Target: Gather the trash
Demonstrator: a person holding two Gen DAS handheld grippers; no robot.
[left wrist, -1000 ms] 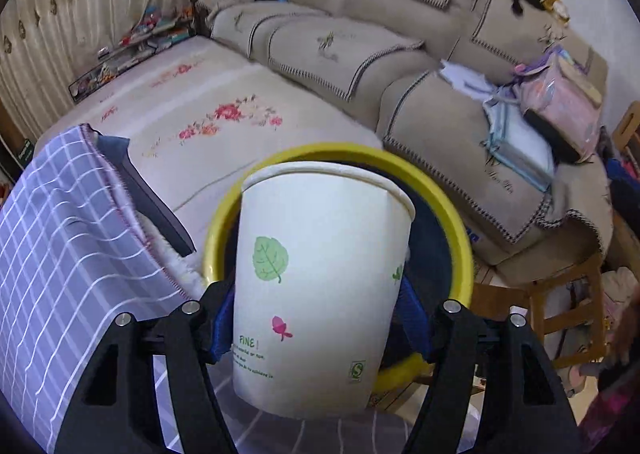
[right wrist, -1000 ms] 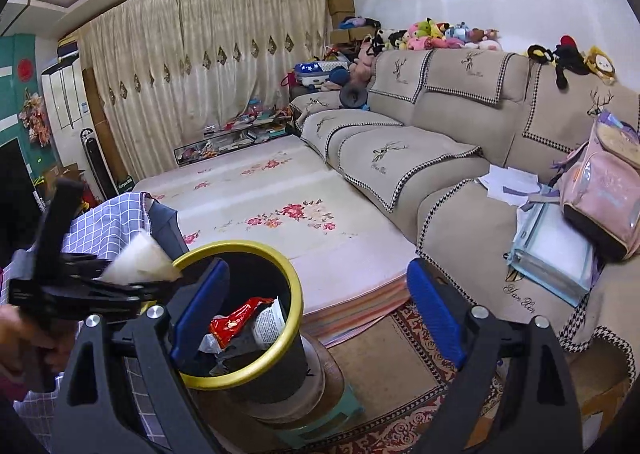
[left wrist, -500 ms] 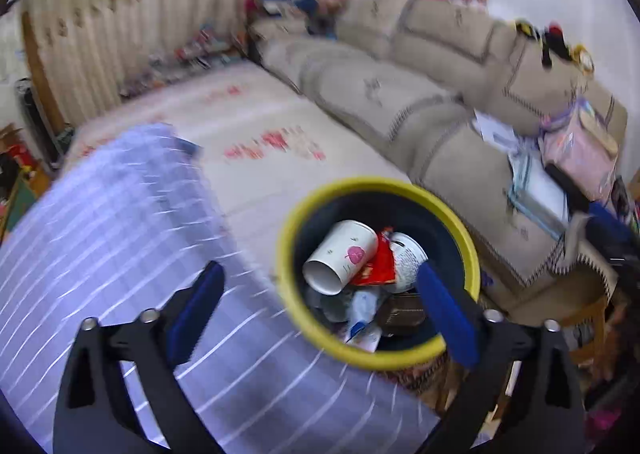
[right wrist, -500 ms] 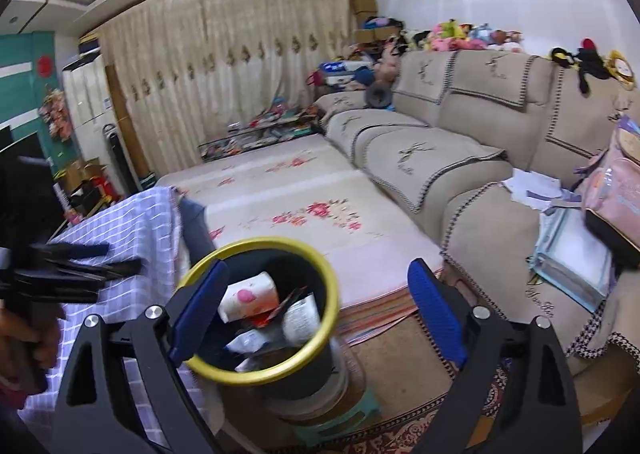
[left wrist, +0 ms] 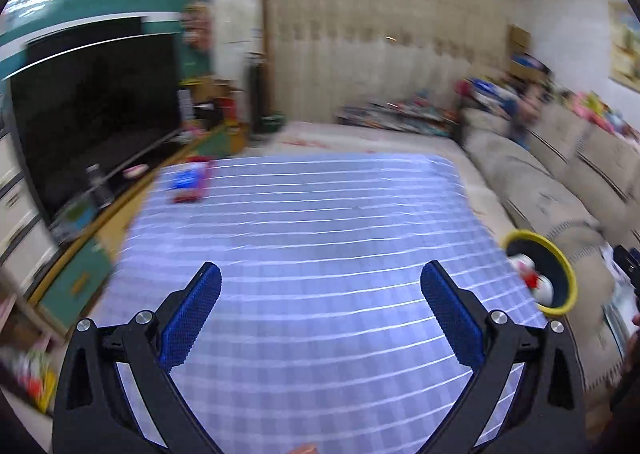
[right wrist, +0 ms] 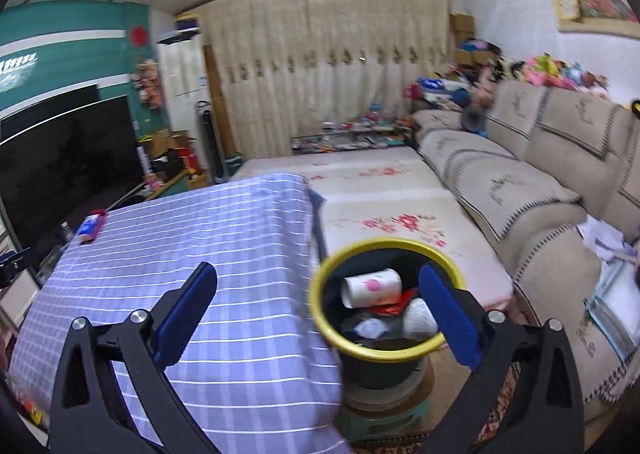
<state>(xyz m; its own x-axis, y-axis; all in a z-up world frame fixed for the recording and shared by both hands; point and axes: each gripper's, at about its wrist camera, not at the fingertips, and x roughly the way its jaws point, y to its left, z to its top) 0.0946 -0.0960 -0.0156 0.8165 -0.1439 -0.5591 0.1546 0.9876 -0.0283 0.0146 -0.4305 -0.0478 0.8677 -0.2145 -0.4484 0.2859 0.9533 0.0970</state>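
Observation:
A yellow-rimmed black bin (right wrist: 320, 318) stands at the table's right edge; it also shows in the left wrist view (left wrist: 568, 274). In it lies a white paper cup (right wrist: 372, 288) with a pink mark, among red wrappers and crumpled paper. A red and blue packet (left wrist: 190, 184) lies at the far left corner of the table; it also shows in the right wrist view (right wrist: 91, 228). My left gripper (left wrist: 320, 314) is open and empty over the checked tablecloth (left wrist: 320, 238). My right gripper (right wrist: 318, 314) is open and empty, near the bin's rim.
A beige sofa (right wrist: 540, 182) runs along the right, with a floral mat (right wrist: 384, 206) before it. A black TV (left wrist: 92, 102) on a low cabinet stands left of the table. The bin rests on a small stool (right wrist: 384, 414).
My left gripper let the paper cup go into the bin, then opened and swung left over the table. My right gripper has shifted slightly left toward the table.

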